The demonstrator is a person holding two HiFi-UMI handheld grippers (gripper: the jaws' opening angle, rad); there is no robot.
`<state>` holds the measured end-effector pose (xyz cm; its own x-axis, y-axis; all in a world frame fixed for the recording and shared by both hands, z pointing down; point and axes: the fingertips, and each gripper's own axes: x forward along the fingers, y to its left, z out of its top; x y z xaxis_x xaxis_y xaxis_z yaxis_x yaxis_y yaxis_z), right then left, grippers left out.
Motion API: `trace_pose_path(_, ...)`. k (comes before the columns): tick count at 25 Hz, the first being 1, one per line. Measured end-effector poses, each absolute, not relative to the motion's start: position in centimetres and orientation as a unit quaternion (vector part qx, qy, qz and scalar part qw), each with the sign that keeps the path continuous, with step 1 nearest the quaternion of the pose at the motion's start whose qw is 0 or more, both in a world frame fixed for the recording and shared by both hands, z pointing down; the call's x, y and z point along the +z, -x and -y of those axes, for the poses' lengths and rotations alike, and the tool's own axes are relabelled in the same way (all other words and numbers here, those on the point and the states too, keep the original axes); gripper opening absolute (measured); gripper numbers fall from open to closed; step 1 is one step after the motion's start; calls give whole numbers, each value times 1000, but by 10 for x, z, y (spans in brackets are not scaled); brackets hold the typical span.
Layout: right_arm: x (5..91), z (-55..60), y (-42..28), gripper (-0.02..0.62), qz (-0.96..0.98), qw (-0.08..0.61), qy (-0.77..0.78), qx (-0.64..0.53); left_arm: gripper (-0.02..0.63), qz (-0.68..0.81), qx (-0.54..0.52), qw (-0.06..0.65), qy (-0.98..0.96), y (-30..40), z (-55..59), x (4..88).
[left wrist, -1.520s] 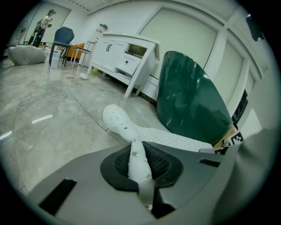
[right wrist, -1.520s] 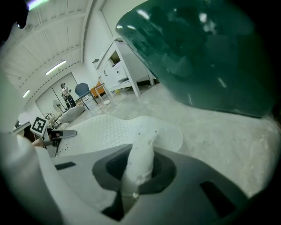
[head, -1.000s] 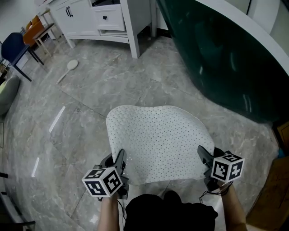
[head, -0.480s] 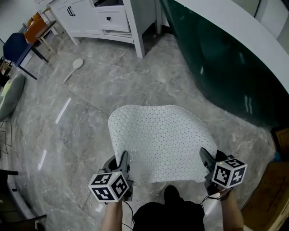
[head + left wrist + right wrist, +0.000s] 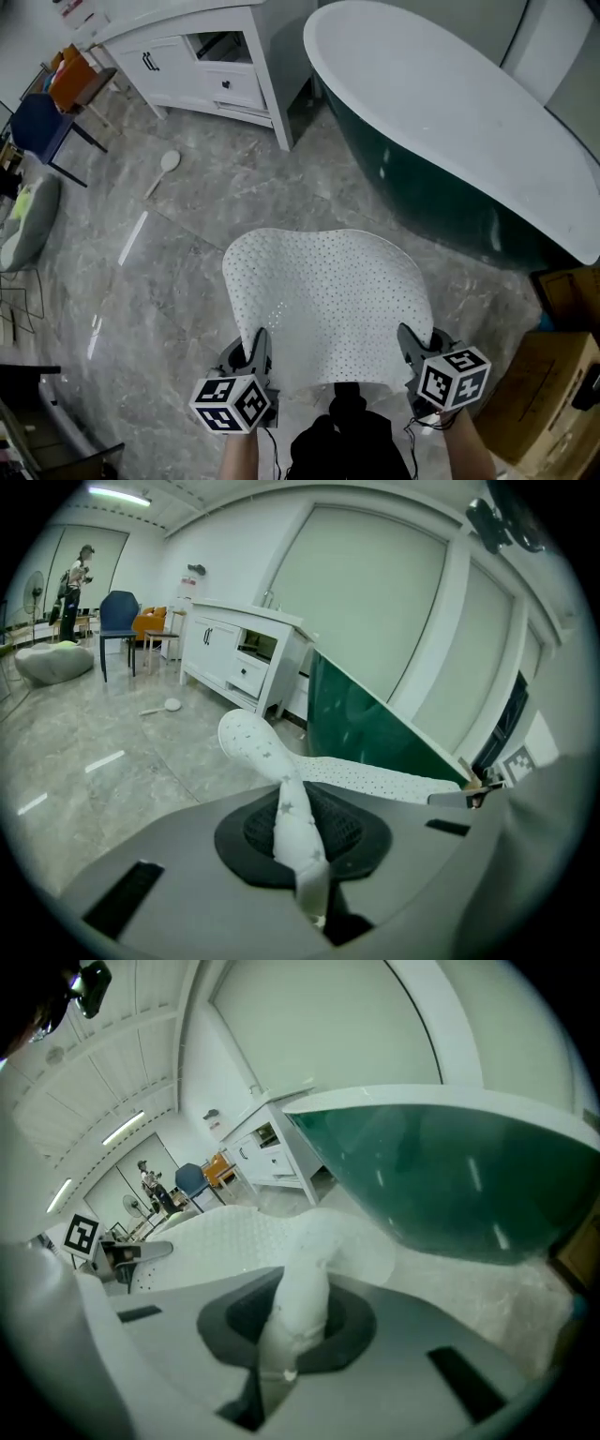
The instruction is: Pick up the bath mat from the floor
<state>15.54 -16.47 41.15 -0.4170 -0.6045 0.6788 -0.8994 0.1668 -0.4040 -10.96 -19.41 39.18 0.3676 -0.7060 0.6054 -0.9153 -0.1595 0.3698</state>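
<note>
The white bath mat (image 5: 328, 298), dotted with small holes, is held up by its near edge, one corner in each gripper. My left gripper (image 5: 255, 347) is shut on the near left corner, and the mat (image 5: 298, 829) folds into a ridge between its jaws. My right gripper (image 5: 412, 343) is shut on the near right corner, where the mat (image 5: 306, 1296) bunches between the jaws. The sheet spreads away from me over the grey marble floor (image 5: 187, 253), its far edge curved. Whether that far edge touches the floor is unclear.
A dark green bathtub (image 5: 441, 187) with a white rim stands just beyond the mat on the right. A white vanity cabinet (image 5: 211, 66) is at the back left, with a long-handled brush (image 5: 165, 167) on the floor near it. Cardboard boxes (image 5: 548, 375) stand at the right, chairs (image 5: 47, 98) far left.
Both grippers have risen with the mat and stand a little closer together. The view has pulled back, so the whole tub rim now shows. Both grips are unchanged.
</note>
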Motion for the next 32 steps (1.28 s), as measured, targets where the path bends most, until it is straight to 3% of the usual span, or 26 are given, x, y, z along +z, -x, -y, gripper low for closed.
trace_pose_path(13, 227, 130, -169, 26, 730, 148, -509, 432, 25, 517, 135, 353, -768, 66, 169, 200)
trace_pose_path(32, 71, 165, -204, 28, 782, 59, -526, 331, 25, 530, 93, 247, -806, 41, 197, 36)
